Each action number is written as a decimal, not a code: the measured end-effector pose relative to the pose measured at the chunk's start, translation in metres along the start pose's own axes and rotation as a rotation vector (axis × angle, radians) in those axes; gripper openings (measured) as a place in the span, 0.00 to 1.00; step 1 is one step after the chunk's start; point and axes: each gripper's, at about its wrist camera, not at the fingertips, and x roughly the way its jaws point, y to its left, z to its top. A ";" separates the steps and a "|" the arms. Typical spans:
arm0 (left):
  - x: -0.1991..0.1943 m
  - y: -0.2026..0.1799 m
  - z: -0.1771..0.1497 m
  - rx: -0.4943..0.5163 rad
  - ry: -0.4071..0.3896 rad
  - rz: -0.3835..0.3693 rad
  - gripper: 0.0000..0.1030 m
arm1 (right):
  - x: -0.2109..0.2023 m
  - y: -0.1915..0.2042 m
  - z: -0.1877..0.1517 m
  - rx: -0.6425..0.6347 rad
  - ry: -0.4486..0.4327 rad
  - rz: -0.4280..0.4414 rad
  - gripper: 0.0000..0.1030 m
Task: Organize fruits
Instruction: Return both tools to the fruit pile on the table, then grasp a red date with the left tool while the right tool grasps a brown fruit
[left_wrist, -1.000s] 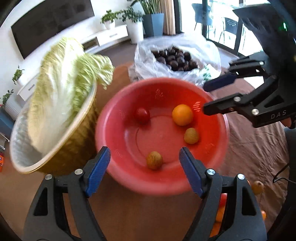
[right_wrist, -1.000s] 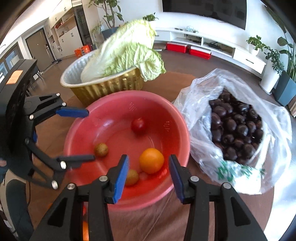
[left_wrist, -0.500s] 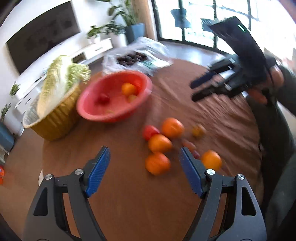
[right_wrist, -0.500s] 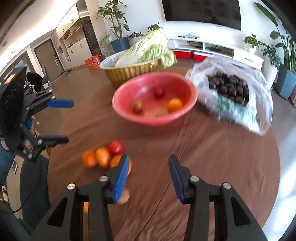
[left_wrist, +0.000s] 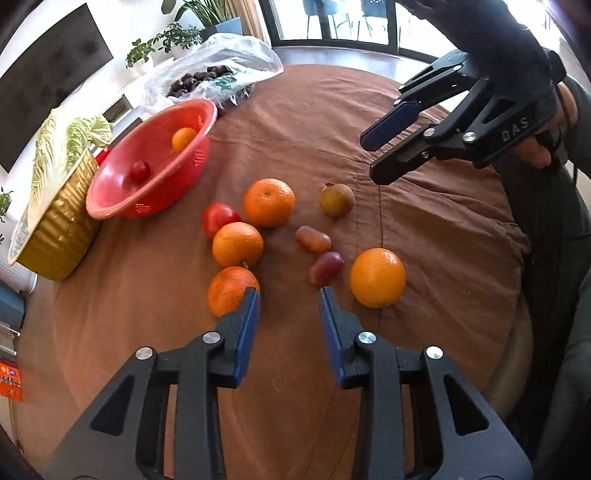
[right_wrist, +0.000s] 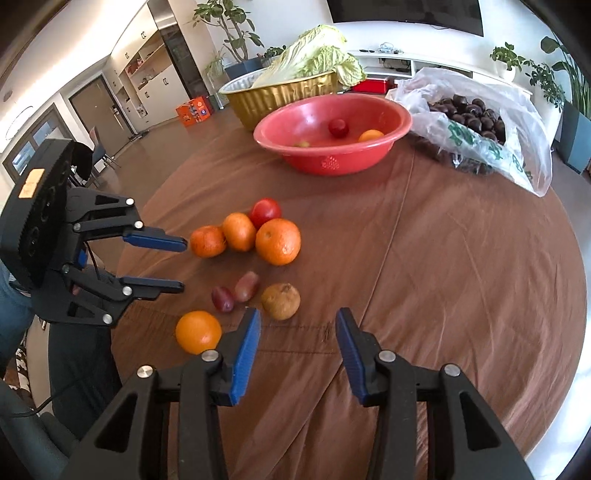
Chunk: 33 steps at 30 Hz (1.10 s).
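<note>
Loose fruit lies on the brown tablecloth: several oranges (left_wrist: 269, 202) (right_wrist: 277, 241), a red tomato (left_wrist: 219, 219) (right_wrist: 265, 211), two reddish grapes (left_wrist: 325, 266) (right_wrist: 222, 298) and a brown round fruit (left_wrist: 336, 199) (right_wrist: 280, 301). A red bowl (left_wrist: 122, 201) (right_wrist: 321, 162) holds an orange, a tomato and a small brown fruit. My left gripper (left_wrist: 289, 295) (right_wrist: 183, 264) is open and empty just before the grapes. My right gripper (right_wrist: 298, 317) (left_wrist: 376, 157) is open and empty beside the brown fruit.
A gold basin (left_wrist: 59, 236) (right_wrist: 280, 96) with a napa cabbage (left_wrist: 55, 147) stands beside the bowl. A plastic bag of dark chestnuts (left_wrist: 207, 74) (right_wrist: 476, 122) lies behind it. The round table's edge (right_wrist: 576, 332) curves at the right.
Both grippers have pulled back from over the red bowl and now hover low by the loose fruit. The left jaws have narrowed a little; both stay empty.
</note>
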 end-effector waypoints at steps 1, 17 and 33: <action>0.003 -0.002 0.001 0.005 0.003 -0.006 0.31 | 0.001 0.000 -0.001 -0.001 0.003 0.001 0.45; 0.029 0.004 0.015 0.016 0.002 -0.109 0.30 | 0.018 -0.002 0.004 -0.027 0.046 0.021 0.45; 0.030 0.003 0.019 0.076 -0.013 -0.189 0.29 | 0.034 -0.003 0.009 -0.047 0.073 0.056 0.45</action>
